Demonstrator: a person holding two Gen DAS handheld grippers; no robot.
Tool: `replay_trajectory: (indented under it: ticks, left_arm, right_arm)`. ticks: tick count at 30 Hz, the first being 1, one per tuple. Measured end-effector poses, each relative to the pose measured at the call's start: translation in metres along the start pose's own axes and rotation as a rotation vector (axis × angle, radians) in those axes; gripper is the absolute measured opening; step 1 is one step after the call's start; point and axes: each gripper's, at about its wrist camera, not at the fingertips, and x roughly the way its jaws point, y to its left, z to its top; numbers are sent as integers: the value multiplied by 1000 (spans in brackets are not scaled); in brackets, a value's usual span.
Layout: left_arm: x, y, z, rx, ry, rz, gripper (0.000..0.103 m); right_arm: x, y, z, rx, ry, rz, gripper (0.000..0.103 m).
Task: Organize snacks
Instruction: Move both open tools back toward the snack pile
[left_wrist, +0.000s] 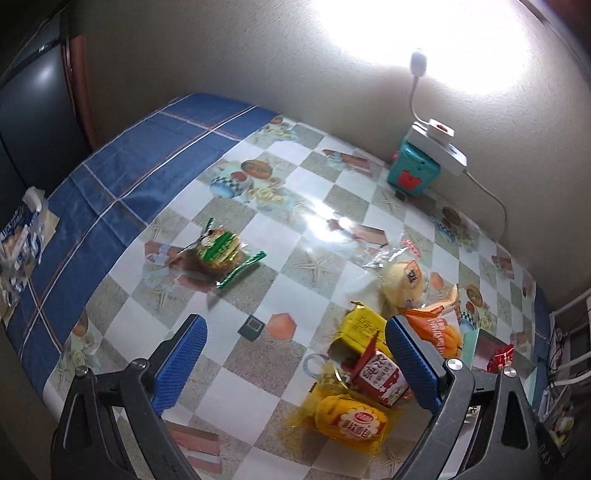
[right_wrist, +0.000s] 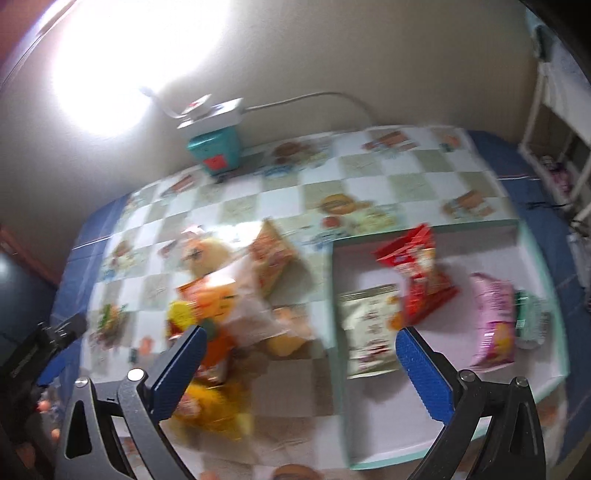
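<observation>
Loose snacks lie on the checked tablecloth. A green-wrapped cake (left_wrist: 218, 251) lies alone ahead of my left gripper (left_wrist: 295, 319), which is open and empty above the cloth. By its right finger are a yellow packet (left_wrist: 360, 328), a red-and-white packet (left_wrist: 380, 376), a yellow bread packet (left_wrist: 351, 421), an orange packet (left_wrist: 436, 325) and a wrapped bun (left_wrist: 402, 280). My right gripper (right_wrist: 300, 332) is open and empty between that pile (right_wrist: 210, 295) and the teal-rimmed box (right_wrist: 517, 223). The box holds a red packet (right_wrist: 417, 273), a white packet (right_wrist: 369, 328) and a pink packet (right_wrist: 495, 321). The right wrist view is blurred.
A teal toy box (left_wrist: 413, 170) with a white power strip and lamp on top stands against the wall at the back. A blue-and-white bag (left_wrist: 22, 236) lies at the table's left edge. A white rack (right_wrist: 554, 147) stands beyond the right edge.
</observation>
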Motion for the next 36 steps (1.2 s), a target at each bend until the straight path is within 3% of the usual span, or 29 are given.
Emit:
replay_trajectory:
  ticks: [8,12,22,26,30,36]
  left_arm:
    - [10,36,2,-91,27,9,97]
    - [16,45,1,-121,46,5,97]
    - [39,33,-19,-128,161,-46,97]
    - [45,26,-31,-165,193,-28,97]
    - [56,16,-46,-206,259,-75,97]
    - [62,-20,-61,-111,283,-57,97]
  right_arm:
    - [14,36,-12,-74,41,62,103]
    - [23,44,-16,-87,69,38,103]
    - [54,34,-33,-59,235,-4,103]
    - [52,26,-33,-56,236,-29,103]
    - [46,19,-33,-77,216,-81,103]
    - [34,-2,-23,-33,182,-91,103]
